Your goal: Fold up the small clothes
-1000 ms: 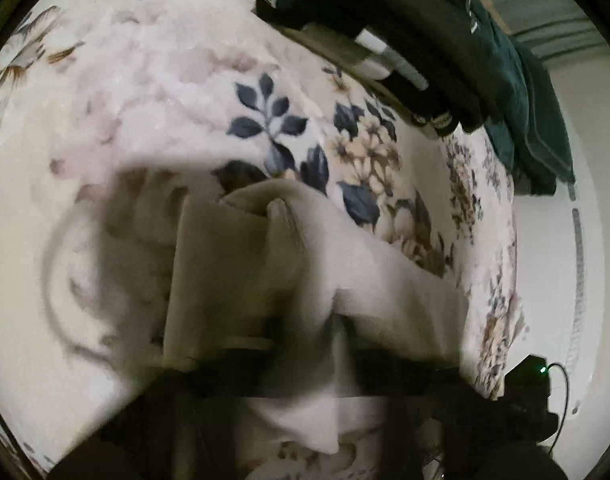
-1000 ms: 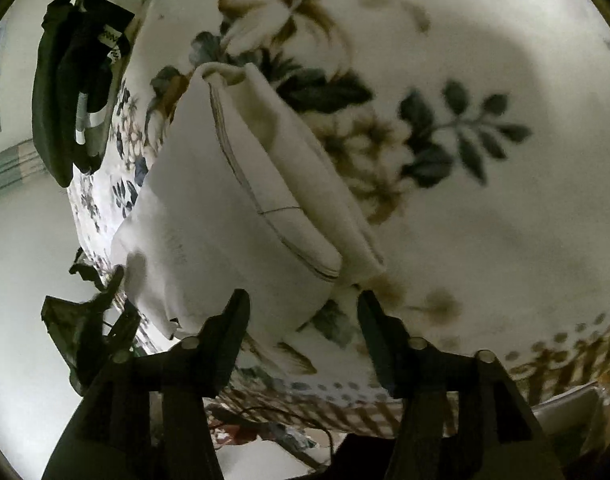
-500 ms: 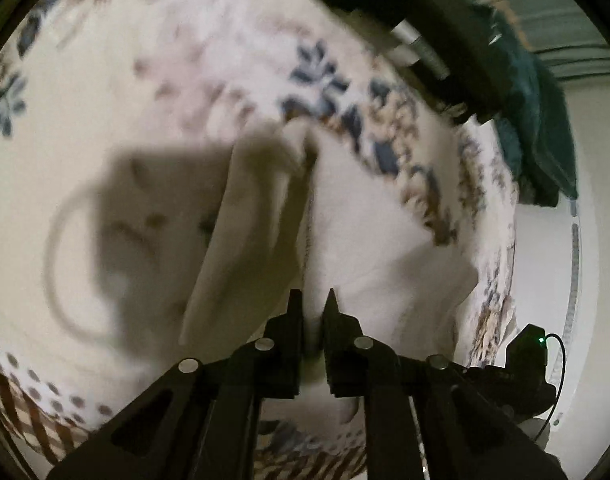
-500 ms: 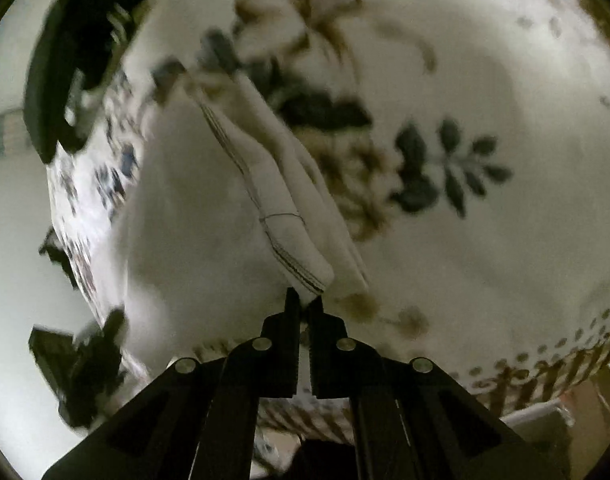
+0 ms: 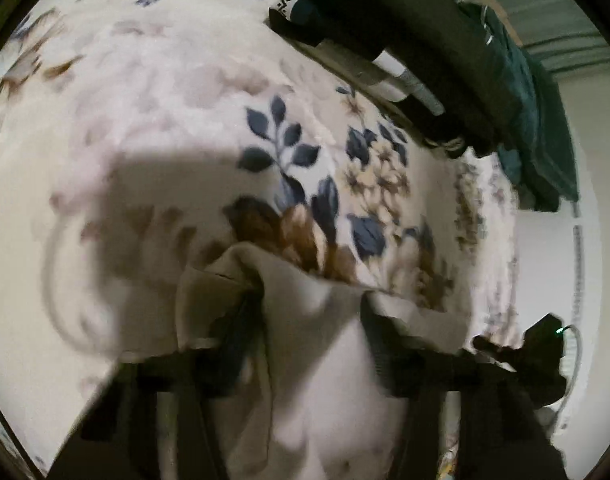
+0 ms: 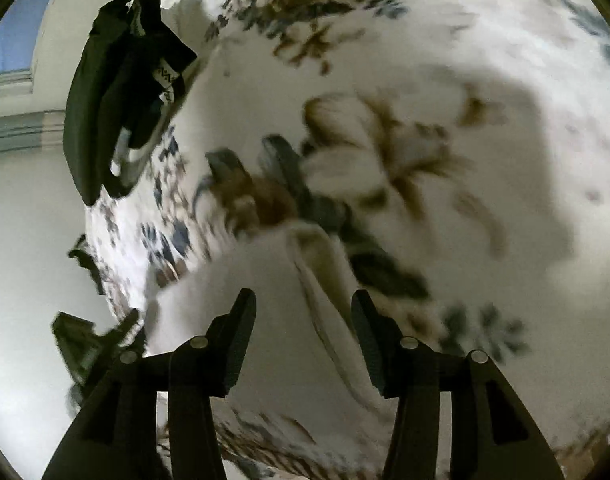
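The bed cover [image 5: 177,128] is a soft, fleecy cloth with a short matt nap, printed with blue and brown flowers. On it lies the small garment [image 5: 329,380], a pale, thin, matt woven cloth that creases softly; a stitched seam [image 6: 325,320] runs along its folded edge. The pile of dark clothes [image 5: 417,48] at the far edge is matt fabric, with a printed woven label [image 5: 287,4] showing. The right tongs [image 6: 303,344] look like matt black plastic, their inner pads [image 6: 365,340] ribbed, with small shiny metal pins [image 6: 199,342] at the joints. The left tongs [image 5: 305,344] are the same dull black, too blurred to tell more.
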Demonstrator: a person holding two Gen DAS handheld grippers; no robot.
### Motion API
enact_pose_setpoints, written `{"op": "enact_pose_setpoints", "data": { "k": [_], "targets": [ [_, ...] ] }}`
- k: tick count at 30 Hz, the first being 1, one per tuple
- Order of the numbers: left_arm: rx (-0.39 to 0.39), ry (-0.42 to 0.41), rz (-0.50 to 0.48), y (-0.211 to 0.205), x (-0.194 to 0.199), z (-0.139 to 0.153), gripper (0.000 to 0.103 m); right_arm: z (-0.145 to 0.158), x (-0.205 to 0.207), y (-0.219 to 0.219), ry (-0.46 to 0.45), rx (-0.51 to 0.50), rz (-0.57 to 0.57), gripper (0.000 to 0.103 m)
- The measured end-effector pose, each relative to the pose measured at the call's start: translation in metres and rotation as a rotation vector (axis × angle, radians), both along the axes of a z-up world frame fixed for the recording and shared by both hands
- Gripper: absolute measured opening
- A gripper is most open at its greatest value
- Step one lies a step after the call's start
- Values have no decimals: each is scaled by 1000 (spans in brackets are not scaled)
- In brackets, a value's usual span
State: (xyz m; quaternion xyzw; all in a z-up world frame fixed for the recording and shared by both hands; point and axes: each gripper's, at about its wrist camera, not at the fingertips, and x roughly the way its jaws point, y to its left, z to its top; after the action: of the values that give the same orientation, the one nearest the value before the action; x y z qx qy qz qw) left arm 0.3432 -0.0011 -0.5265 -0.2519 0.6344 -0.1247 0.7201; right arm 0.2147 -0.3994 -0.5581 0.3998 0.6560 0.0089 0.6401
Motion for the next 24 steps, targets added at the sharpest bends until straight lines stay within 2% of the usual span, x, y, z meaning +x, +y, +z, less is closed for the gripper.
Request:
{"op": "enact_pose_setpoints", "data": {
  "k": [1,4,6,9,12,13,16,18,19,20,22,23,24],
  "targets": [
    [14,-1,-11,-2,4,-4,8,-4,5,2,-14,10,-2,52],
    [25,-32,-17,1,7,-4,7,-7,11,4,-57,-19,-7,7],
    [10,-33,-3,6,8,-8,6,-7,9,-4,-66,-48,-44,6],
    [-13,-14,23,14,8,-20,6,-16,12,-5,-32,-87,-54,5],
    [-37,8,42,19,8,-27,7,-19,19,-1,4,-99,-38,5],
    [-69,31,60,22,8,-26,11,-17,21,-1,16,-103,-36,7],
    [-75,50,53,22,1,-7,16,-2,28,4,15,-99,5,18],
    [-36,37,24,18,-8,6,20,10,25,6,-4,-102,36,34],
    [3,40,3,15,-16,14,21,15,21,7,-12,-101,48,46],
    [8,37,-7,13,-23,18,21,18,16,8,-11,-102,55,52],
    [32,32,-35,8,-36,22,21,19,5,11,1,-93,76,52],
    [80,29,-57,4,-43,22,21,17,0,12,13,-92,95,52],
    [163,31,-97,-1,-52,18,21,14,-5,14,30,-103,112,52]
  ]
}}
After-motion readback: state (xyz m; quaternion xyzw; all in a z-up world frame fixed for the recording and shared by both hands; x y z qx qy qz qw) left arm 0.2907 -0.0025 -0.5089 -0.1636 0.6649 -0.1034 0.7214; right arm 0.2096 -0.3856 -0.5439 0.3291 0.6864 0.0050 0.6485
